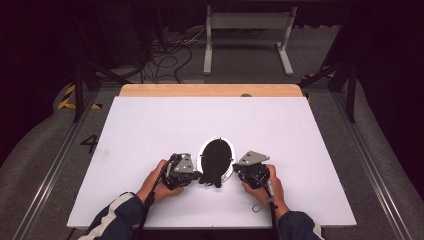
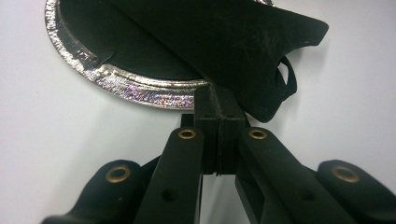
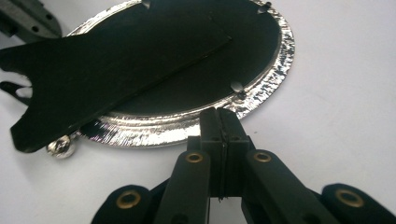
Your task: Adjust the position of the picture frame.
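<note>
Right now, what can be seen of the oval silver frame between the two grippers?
The oval frame lies flat on the white table, near the front edge. Its rim looks like shiny, textured silver metal around a black backing. A stiff black stand flap lies partly raised across the back, its notched end reaching past the rim. The left gripper is shut at the flap's edge; the right gripper is shut at the rim.
</note>
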A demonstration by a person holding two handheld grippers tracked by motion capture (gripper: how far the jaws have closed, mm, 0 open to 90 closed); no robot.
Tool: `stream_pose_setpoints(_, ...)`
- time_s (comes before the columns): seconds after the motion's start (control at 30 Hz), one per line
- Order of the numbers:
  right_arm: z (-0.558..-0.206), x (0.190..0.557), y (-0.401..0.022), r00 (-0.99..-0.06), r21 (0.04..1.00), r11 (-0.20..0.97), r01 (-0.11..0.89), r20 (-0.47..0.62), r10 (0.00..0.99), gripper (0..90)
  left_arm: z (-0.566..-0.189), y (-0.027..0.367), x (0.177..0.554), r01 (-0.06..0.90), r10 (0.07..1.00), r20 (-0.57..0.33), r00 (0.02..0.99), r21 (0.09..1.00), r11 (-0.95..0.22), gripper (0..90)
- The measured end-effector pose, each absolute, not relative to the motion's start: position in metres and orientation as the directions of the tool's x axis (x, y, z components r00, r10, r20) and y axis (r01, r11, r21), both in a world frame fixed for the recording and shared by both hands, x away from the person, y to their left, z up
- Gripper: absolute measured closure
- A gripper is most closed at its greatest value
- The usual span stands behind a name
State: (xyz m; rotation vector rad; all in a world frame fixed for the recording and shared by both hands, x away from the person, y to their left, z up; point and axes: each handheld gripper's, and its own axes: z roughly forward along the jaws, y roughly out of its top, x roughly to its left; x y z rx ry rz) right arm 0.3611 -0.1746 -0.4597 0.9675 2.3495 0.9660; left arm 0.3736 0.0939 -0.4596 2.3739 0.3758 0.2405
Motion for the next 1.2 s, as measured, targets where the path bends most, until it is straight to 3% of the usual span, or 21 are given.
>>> stream_pose_setpoints(1.2,-0.461,0.37,-0.183,-0.645,0.742,0.51,0.436,-0.137,0.752,90.0,-0.466,0.086,0.379,0.269,0.359,-0.038,0.932,0.736,-0.622,89.4)
